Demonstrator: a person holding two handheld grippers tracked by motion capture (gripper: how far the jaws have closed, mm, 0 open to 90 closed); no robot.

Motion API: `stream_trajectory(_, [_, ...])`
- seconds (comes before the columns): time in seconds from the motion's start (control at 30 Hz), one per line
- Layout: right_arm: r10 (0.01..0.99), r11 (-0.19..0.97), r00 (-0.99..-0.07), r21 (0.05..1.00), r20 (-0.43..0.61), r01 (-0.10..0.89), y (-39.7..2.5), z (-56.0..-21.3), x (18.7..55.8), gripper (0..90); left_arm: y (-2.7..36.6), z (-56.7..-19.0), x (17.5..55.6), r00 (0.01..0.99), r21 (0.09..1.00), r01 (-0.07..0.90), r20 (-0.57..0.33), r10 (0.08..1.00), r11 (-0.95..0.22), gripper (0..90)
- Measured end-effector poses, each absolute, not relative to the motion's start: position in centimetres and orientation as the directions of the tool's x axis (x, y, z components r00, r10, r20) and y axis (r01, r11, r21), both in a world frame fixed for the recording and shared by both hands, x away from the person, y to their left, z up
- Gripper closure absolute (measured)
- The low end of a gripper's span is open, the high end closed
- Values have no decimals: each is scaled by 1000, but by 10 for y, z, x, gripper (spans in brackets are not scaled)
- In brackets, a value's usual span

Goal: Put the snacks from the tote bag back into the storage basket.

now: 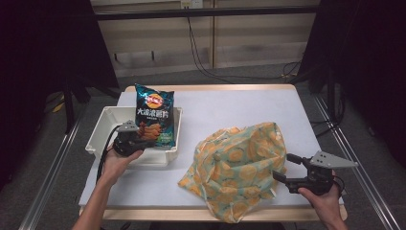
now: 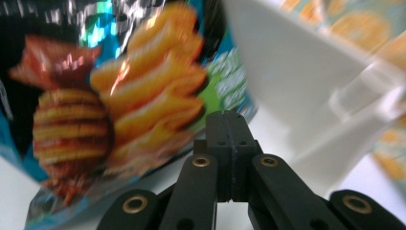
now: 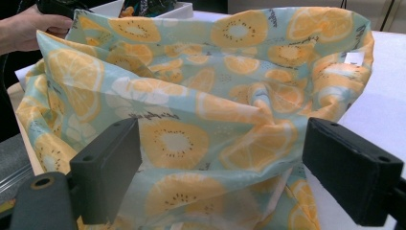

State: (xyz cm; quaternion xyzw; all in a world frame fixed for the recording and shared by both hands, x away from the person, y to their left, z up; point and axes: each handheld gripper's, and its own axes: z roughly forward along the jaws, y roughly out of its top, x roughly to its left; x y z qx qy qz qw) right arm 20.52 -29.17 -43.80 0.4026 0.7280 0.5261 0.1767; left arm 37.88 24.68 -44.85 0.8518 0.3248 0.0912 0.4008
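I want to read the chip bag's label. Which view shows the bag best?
The high view: the chip bag stands whole in the white bin, logo and print facing the camera. The left gripper view shows its lower front close but blurred. The right gripper view catches a sliver of it behind the fruit-print bag.

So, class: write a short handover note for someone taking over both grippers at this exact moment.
Left gripper: jaws shut at the lower edge of the chip bag; whether they pinch it cannot be told. The chip bag stands upright in the white bin.
Right gripper: jaws open, at the right edge of the fruit-print cloth bag, not gripping.
The cloth bag lies crumpled on the table beside the bin.
Done: left gripper at the chips.
Probably left: lift the chips out, hold the cloth bag open, put them in.
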Motion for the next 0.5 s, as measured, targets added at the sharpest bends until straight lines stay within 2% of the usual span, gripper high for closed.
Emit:
stream_trajectory(0.07, [773, 127, -614, 908, 163, 400, -291, -438, 205, 127, 247, -454, 382, 763, 723, 500, -108, 637, -476, 900])
stream_trajectory(0.1, [772, 127, -615, 908, 163, 400, -290, -438, 205, 127, 247, -455, 384, 762, 715, 494, -82, 643, -494, 900])
stream_trajectory(0.23, [772, 127, -614, 906, 165, 403, -290, -439, 206, 127, 249, -460, 391, 754, 706, 521, -117, 646, -480, 900])
stream_trajectory(0.5, [779, 133, -608, 905, 157, 403, -291, -440, 206, 127, 247, -465, 401, 744, 689, 542, -128, 655, -481, 900])
